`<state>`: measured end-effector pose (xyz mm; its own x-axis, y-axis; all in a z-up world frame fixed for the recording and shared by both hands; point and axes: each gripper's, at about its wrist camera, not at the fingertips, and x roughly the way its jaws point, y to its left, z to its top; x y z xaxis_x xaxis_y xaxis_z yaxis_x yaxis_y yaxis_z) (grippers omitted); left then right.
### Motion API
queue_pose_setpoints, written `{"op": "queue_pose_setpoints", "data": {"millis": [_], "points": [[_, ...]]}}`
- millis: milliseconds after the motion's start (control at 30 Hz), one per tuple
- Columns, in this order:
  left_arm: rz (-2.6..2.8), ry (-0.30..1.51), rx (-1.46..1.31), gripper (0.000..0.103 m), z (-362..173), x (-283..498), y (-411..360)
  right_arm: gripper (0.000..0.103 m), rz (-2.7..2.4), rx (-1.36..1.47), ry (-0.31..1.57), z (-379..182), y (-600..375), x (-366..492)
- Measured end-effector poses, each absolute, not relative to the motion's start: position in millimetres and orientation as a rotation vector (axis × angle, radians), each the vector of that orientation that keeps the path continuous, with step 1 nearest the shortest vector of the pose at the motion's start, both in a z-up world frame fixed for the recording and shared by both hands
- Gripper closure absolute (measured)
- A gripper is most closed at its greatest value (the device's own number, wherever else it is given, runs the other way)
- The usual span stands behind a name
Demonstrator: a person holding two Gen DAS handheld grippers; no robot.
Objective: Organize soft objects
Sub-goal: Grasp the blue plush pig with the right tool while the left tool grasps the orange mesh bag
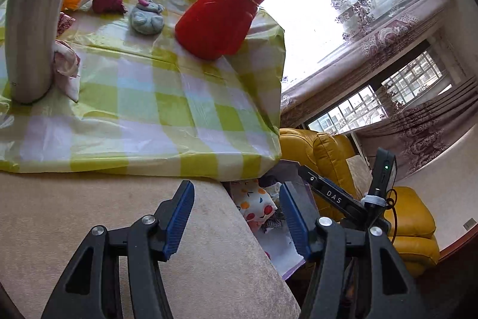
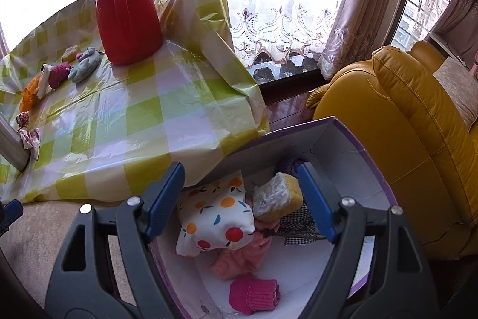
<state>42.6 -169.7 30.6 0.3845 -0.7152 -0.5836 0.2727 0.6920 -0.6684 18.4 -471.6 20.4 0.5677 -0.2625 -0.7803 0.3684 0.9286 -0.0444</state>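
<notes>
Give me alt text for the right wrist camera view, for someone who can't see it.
The open right claw hangs empty above a purple-edged box holding a fruit-print cushion, a yellow sponge and a pink knit item. Behind, a red flask and small soft toys sit on a green checked tablecloth.

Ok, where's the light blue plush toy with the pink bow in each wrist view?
Left wrist: light blue plush toy lies upper left on the checked tablecloth, left of the red plastic flask.
Right wrist: same toy lies far left, at the flask's lower left.
Shared landmark: the red flask.
</notes>
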Motion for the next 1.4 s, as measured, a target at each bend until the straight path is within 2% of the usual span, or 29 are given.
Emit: {"op": "queue_pose_setpoints", "data": {"millis": [467,967,1167,1400], "points": [[-0.292,0.869,-0.640,0.043,23.3,47.6,1.6,0.022,-0.150,0.105,0.914,18.0,-389.2,72.4],[-0.158,0.770,-0.642,0.043,32.7,132.2,94.2,0.022,-0.050,0.020,0.875,26.5,-304.7,170.0],[-0.208,0.771,-0.621,0.026,33.6,190.4,97.0,0.022,-0.038,-0.004,0.879,22.4,-282.9,216.6],[-0.299,0.838,-0.630,0.019,17.6,267.1,82.7,0.022,-0.030,-0.052,0.879,8.9,-253.6,272.7]]}}
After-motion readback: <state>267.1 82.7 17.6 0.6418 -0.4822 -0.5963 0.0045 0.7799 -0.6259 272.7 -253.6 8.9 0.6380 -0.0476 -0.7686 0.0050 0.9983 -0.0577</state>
